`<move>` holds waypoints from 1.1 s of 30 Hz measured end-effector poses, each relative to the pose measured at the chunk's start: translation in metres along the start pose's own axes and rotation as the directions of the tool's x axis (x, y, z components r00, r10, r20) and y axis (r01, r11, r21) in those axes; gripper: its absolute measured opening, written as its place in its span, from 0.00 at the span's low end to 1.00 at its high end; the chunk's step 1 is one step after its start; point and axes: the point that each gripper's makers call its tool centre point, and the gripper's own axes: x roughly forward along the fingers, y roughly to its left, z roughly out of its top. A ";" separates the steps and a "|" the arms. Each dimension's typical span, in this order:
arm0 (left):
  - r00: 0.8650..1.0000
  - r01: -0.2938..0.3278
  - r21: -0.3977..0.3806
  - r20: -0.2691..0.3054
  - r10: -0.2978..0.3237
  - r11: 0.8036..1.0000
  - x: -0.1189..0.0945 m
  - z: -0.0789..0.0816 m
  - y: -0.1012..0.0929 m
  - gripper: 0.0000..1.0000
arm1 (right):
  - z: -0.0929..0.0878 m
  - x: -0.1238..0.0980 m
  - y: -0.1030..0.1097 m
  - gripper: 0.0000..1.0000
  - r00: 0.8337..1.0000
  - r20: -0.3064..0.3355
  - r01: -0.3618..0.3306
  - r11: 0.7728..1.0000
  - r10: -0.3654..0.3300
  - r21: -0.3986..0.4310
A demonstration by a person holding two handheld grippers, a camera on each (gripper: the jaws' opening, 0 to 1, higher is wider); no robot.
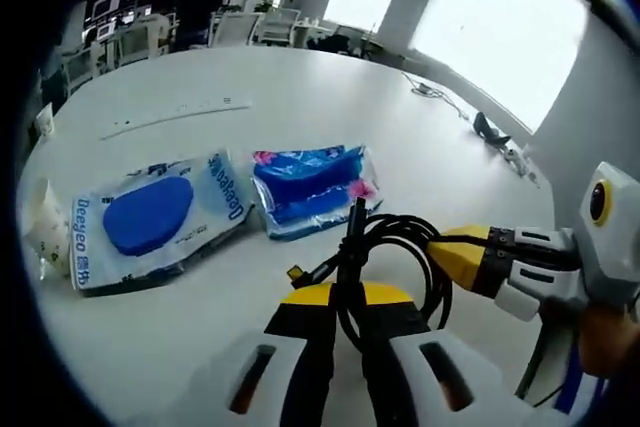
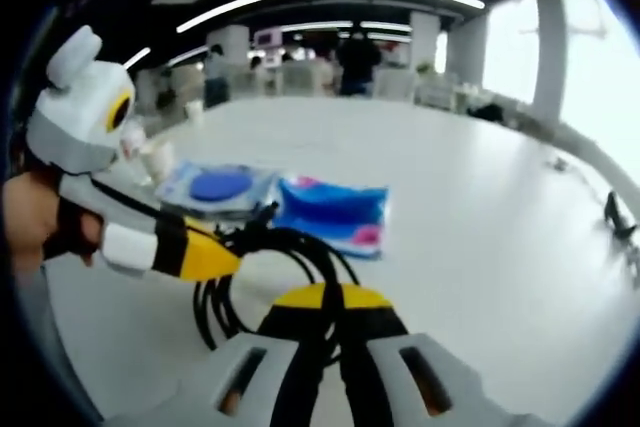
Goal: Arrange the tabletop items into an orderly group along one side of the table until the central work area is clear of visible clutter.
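Note:
A coiled black cable [image 1: 402, 228] hangs just above the white table [image 1: 300, 87]. In the left gripper view, my left gripper [image 1: 345, 325] is shut on the coil's near side. My right gripper [image 1: 468, 259] comes in from the right with its yellow tips closed on the same coil. In the right gripper view, my right gripper [image 2: 330, 335] is shut on the cable [image 2: 300, 243], and the left gripper [image 2: 205, 253] holds it from the left. Behind the cable lie a clear pack with a blue oval sponge [image 1: 150, 217] [image 2: 218, 187] and a blue wrapped pack [image 1: 312, 187] [image 2: 338, 213], side by side.
A small white packet [image 1: 45, 229] lies left of the sponge pack. A thin white strip [image 1: 175, 115] lies farther back. A black object with a cord [image 1: 488, 129] [image 2: 615, 215] sits at the table's far right edge. Office desks, chairs and people stand beyond.

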 end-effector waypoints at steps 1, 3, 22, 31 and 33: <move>1.000 -0.003 0.003 -0.002 0.003 1.000 0.002 0.000 0.001 0.07 | -0.001 0.002 -0.001 0.00 1.000 -0.004 -0.003 1.000 0.003 0.003; 1.000 -0.009 0.002 -0.010 0.009 1.000 0.005 -0.002 0.004 0.07 | -0.004 0.007 -0.001 0.00 1.000 -0.010 -0.012 1.000 0.012 0.008; 0.998 -0.034 -0.005 -0.052 0.034 0.999 0.023 -0.012 0.015 0.08 | -0.018 0.028 -0.002 0.00 0.998 -0.037 -0.045 0.998 0.047 0.049; 0.998 -0.025 -0.008 -0.061 0.025 1.000 0.026 -0.014 0.017 0.09 | -0.020 0.031 -0.002 0.00 0.998 -0.039 -0.041 0.998 0.043 0.058; 0.998 -0.024 -0.012 -0.061 0.023 1.000 0.026 -0.014 0.018 0.09 | -0.020 0.032 -0.002 0.00 0.998 -0.039 -0.040 0.997 0.042 0.059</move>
